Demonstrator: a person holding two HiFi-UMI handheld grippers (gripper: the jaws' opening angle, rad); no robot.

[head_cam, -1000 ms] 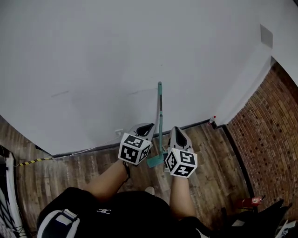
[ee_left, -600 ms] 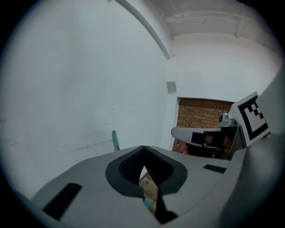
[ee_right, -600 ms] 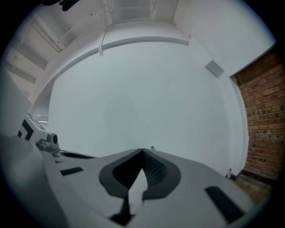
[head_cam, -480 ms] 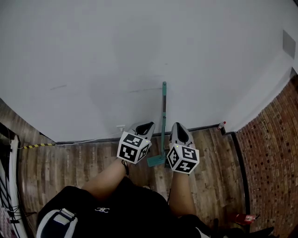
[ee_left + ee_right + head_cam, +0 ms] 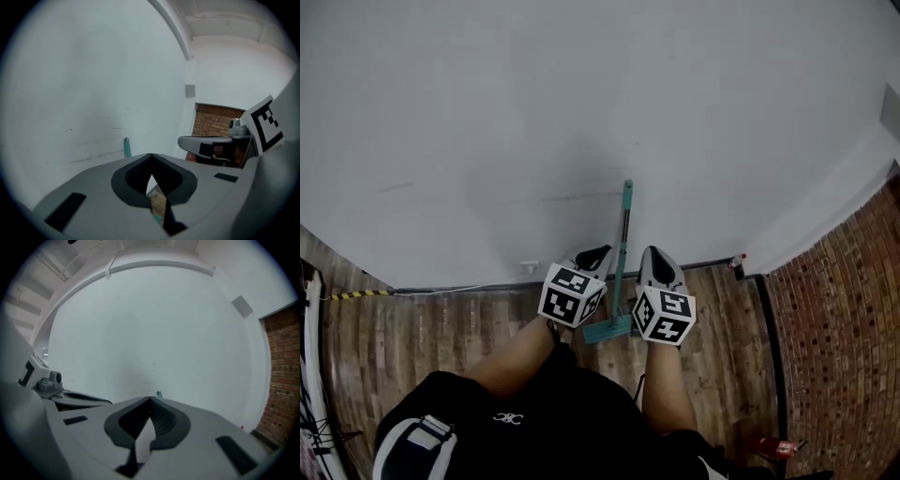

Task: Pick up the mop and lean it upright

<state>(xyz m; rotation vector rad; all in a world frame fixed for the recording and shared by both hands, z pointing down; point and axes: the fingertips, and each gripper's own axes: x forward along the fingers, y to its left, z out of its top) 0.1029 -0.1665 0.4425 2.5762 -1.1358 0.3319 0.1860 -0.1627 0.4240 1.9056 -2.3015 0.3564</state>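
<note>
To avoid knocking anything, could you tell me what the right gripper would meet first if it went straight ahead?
Probably the white wall. The right gripper, shut and empty, points at it, but the mop has its tip beside that line; depth is unclear.

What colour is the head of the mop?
The mop head is teal; head view shows it best.

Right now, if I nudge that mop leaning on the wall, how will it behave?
The mop would probably tip: it stands nearly upright, only its handle top against the smooth wall. The thin handle looks stiff and likely light. Its flat head may slide on the wooden floor.
</note>
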